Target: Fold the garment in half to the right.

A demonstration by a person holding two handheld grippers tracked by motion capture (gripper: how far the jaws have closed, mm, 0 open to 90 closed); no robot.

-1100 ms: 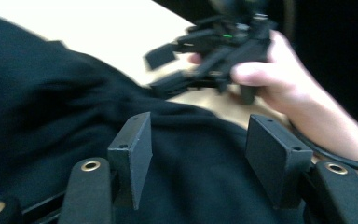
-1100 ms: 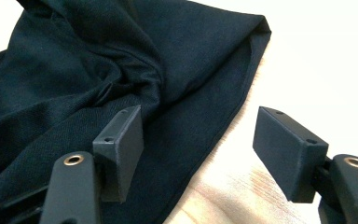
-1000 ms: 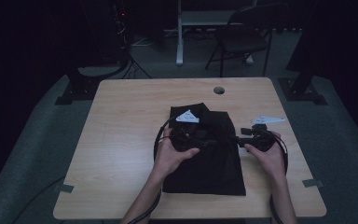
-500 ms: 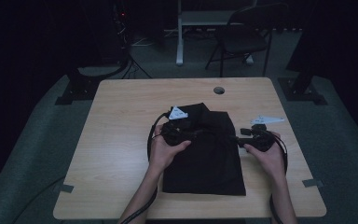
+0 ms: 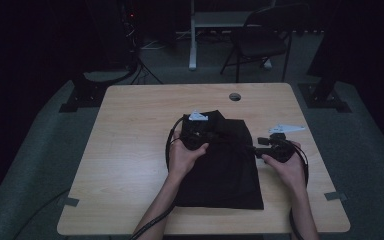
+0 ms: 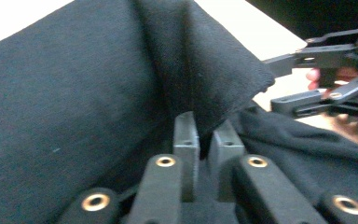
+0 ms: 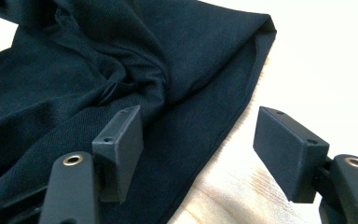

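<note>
Now my left gripper (image 6: 204, 140) has just closed, pinching a raised fold of the black garment (image 5: 225, 165); right gripper (image 7: 200, 140) gapes empty at its hem. Cloth soft, limp, light: grip folded edges.

A folding chair (image 5: 260, 42) stands beyond the wooden table (image 5: 130, 150)

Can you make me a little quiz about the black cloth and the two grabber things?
1. True or false: the left gripper has pinched a fold of the black cloth.
2. The right gripper is: A) open, B) shut on the cloth, C) holding a cup.
3. What does the cloth lie on?

Key: 1 true, its jaws have just been closing on the fold. 2 A. 3 the wooden table.
</note>
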